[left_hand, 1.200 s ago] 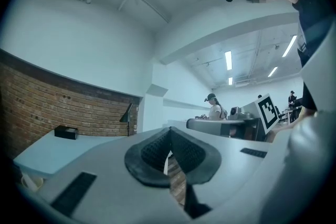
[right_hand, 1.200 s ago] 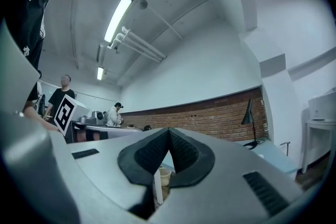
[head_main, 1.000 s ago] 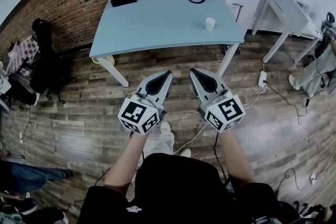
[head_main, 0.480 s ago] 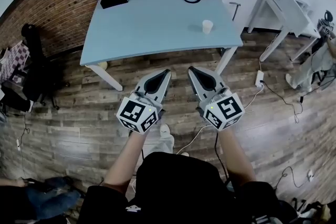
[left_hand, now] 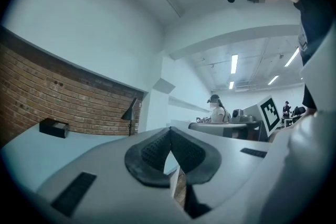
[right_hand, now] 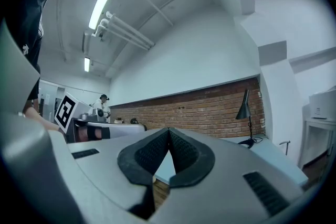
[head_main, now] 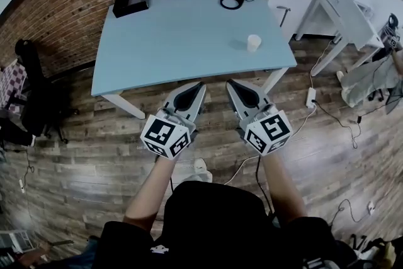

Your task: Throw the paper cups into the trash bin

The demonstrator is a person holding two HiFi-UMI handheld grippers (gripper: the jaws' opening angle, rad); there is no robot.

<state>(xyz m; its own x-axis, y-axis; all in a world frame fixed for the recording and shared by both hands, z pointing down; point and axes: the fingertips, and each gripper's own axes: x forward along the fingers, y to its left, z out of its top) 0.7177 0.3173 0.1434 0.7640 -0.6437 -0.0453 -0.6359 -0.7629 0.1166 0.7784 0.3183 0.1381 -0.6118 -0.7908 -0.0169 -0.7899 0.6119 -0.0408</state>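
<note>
Fingers of left gripper and right gripper were pressed together, empty; right needed opening before reaching paper cup, upper right.

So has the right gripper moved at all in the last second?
Yes. The right gripper has moved forward, toward the blue table; the floor gap to its near edge has nearly closed.

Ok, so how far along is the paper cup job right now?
Done: nothing yet; the paper cup stands upright on the blue table, near its right edge. In hand: nothing; the left gripper and right gripper are both shut and empty, short of the table's near edge. Left: grip the cup and drop it in a trash bin, which no view shows.
</note>
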